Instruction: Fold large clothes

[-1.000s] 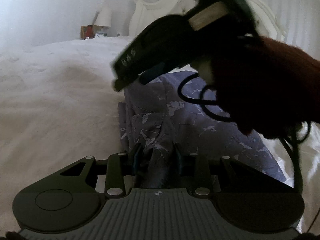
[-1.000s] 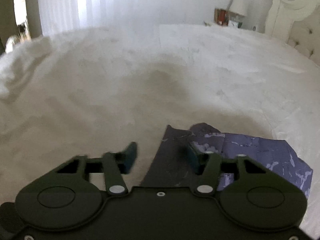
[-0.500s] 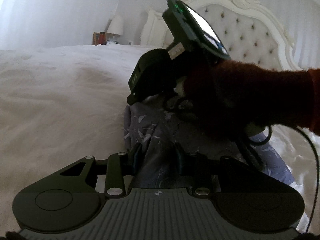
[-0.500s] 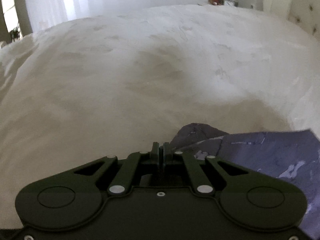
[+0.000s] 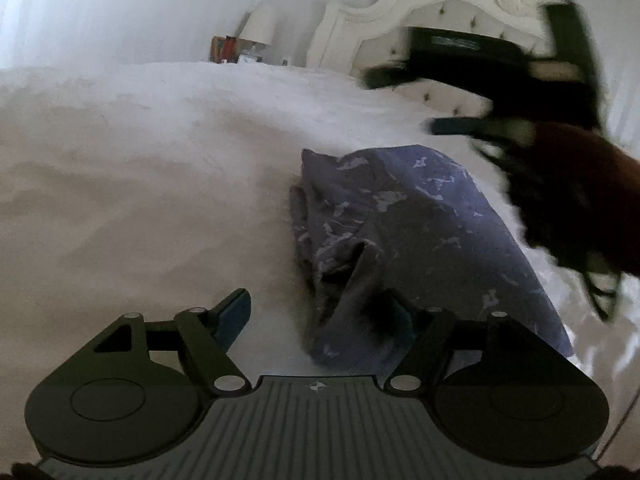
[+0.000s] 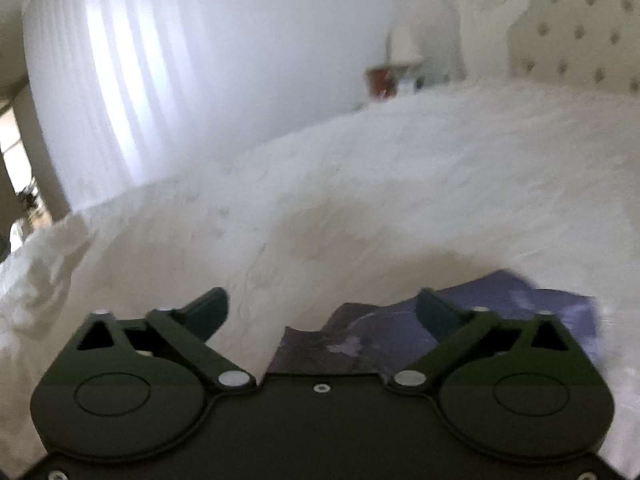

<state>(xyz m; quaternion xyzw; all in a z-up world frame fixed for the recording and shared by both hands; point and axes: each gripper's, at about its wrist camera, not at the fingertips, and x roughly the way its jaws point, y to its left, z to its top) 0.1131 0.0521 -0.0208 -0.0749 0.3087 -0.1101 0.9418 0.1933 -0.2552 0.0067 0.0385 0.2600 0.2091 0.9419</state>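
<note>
Garment [image 5: 404,216] bunched on bed [image 5: 140,184]; left hand-held gripper [image 5: 320,316] wide, right hand-held gripper [image 6: 322,308] wide.

A: The right gripper [image 5: 460,126] is smeared with blur in the left wrist view.

B: Its holder's sleeve [image 5: 592,196] runs off the frame edge (the right wrist view blurs the nightstand items [image 6: 386,78] too).

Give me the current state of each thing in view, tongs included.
Left tongs: open, holding nothing.
Right tongs: open, holding nothing.
Purple-grey patterned cloth garment: lying bunched and rumpled on the bed, released.
White fluffy bed cover: spread out under the garment.
White bedside lamp: appears unlit.
</note>
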